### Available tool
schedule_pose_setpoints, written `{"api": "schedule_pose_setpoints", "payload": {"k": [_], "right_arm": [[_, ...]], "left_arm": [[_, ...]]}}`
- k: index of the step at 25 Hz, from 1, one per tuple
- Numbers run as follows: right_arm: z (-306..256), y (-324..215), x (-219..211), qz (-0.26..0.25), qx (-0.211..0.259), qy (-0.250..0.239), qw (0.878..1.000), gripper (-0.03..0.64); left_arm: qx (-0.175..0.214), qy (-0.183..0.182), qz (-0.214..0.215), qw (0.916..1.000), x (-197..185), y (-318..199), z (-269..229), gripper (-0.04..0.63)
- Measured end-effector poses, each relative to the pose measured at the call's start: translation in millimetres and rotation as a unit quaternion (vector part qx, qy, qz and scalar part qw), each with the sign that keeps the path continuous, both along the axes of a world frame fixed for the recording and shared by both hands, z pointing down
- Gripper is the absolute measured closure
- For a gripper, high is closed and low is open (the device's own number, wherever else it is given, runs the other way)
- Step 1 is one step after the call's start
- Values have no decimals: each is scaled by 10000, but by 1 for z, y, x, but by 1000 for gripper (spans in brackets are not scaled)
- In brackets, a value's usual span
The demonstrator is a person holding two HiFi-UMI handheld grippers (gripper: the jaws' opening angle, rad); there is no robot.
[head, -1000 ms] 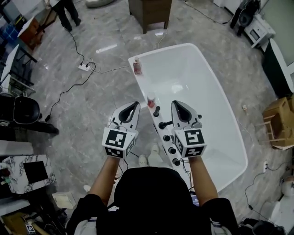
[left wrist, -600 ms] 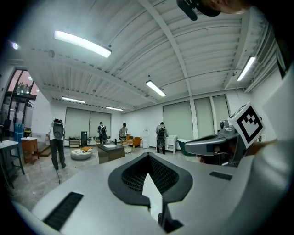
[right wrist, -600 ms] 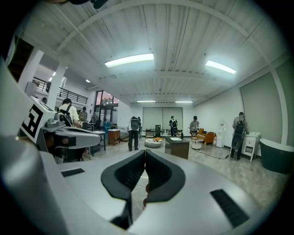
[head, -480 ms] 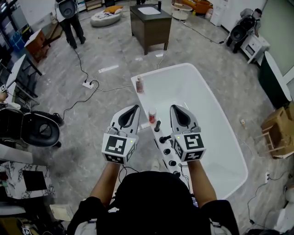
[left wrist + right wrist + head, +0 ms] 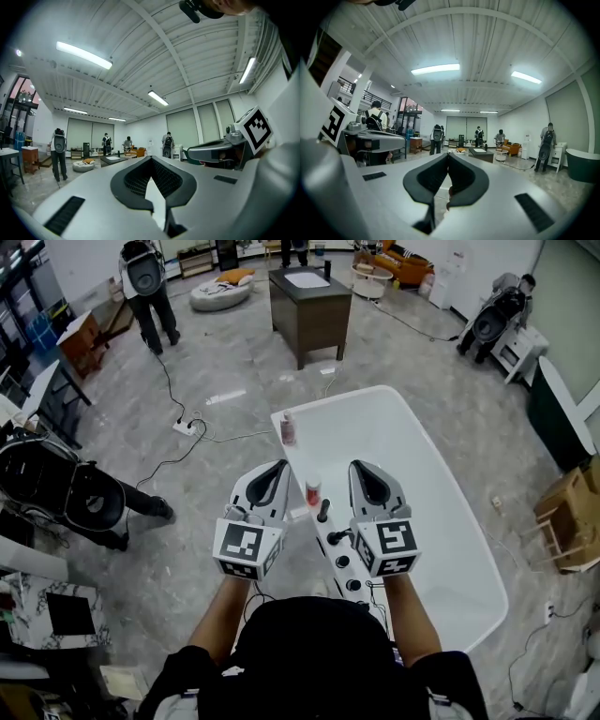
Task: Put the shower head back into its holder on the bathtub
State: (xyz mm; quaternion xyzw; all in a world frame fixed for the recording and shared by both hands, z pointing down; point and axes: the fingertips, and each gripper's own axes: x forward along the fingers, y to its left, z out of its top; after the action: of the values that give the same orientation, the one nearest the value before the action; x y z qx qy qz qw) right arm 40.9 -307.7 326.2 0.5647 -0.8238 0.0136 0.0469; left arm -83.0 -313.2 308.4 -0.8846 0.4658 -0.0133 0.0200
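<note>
Holding both grippers level above bathtub [image 5: 394,442] near rim. Left gripper [image 5: 279,466] jaws clenched, nothing between. Right gripper [image 5: 360,466] likewise clenched, empty. Shower head [image 5: 323,511], as best we can tell, stands upright among black knobs [image 5: 343,562] on rim, between grippers, touching neither. Red bottle [image 5: 312,490] just beyond it.

Grey marble floor [image 5: 225,348], dark cabinet [image 5: 314,322], ceiling strip lights [image 5: 84,55]
</note>
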Motion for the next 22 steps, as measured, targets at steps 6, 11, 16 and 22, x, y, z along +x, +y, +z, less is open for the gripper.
{"api": "schedule_pose_setpoints", "payload": {"k": [6, 11, 16, 22], "right_arm": [[1, 3, 1, -19, 43, -17, 10000, 594], [-1, 6, 1, -28, 43, -14, 10000, 594], [0, 5, 4, -67, 159, -1, 9999, 594], [4, 7, 3, -57, 103, 1, 9999, 594]], "left_arm": [[49, 3, -26, 10000, 0, 4, -1, 581], [39, -5, -12, 10000, 1, 7, -1, 581], [39, -5, -22, 10000, 2, 7, 0, 581], [-55, -2, -59, 10000, 1, 11, 6, 581]]}}
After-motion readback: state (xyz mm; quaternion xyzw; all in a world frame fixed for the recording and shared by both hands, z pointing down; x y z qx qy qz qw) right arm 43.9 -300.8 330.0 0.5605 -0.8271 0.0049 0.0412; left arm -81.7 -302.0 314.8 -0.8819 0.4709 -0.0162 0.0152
